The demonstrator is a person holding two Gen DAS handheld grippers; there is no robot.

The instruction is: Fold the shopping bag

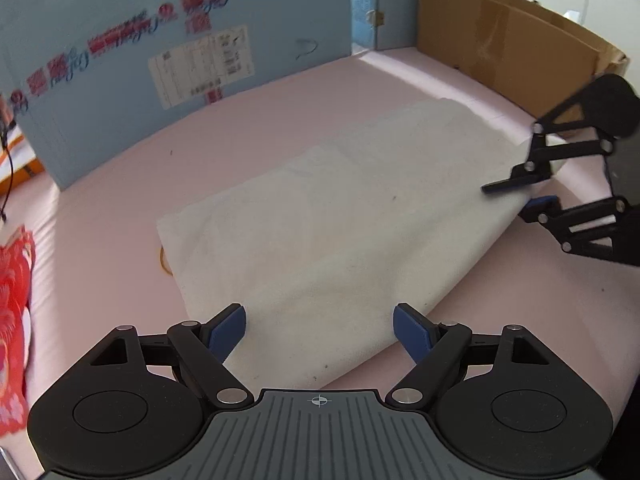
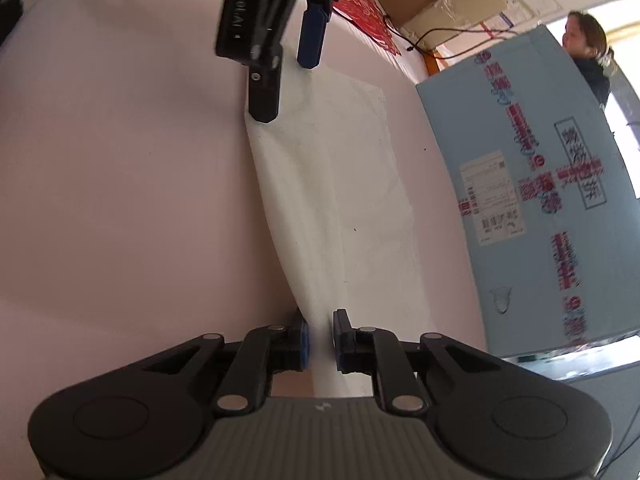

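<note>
A white shopping bag (image 1: 336, 216) lies flat on the pink table (image 1: 120, 184), folded lengthwise into a long strip. My left gripper (image 1: 319, 330) is open, its blue pads astride the bag's near end, just above it. My right gripper (image 2: 320, 338) has its pads closed on the bag's edge (image 2: 320, 312), with the fabric lifted between them. In the left wrist view the right gripper (image 1: 516, 194) is at the bag's far right end. In the right wrist view the left gripper (image 2: 288, 80) is at the bag's (image 2: 352, 184) far end.
A light blue box (image 1: 160, 48) with red tape stands along the back. A brown cardboard box (image 1: 512, 44) stands at the back right. A red paper item (image 1: 14, 308) lies at the table's left edge. A person (image 2: 588, 52) stands beyond the blue box (image 2: 540, 200).
</note>
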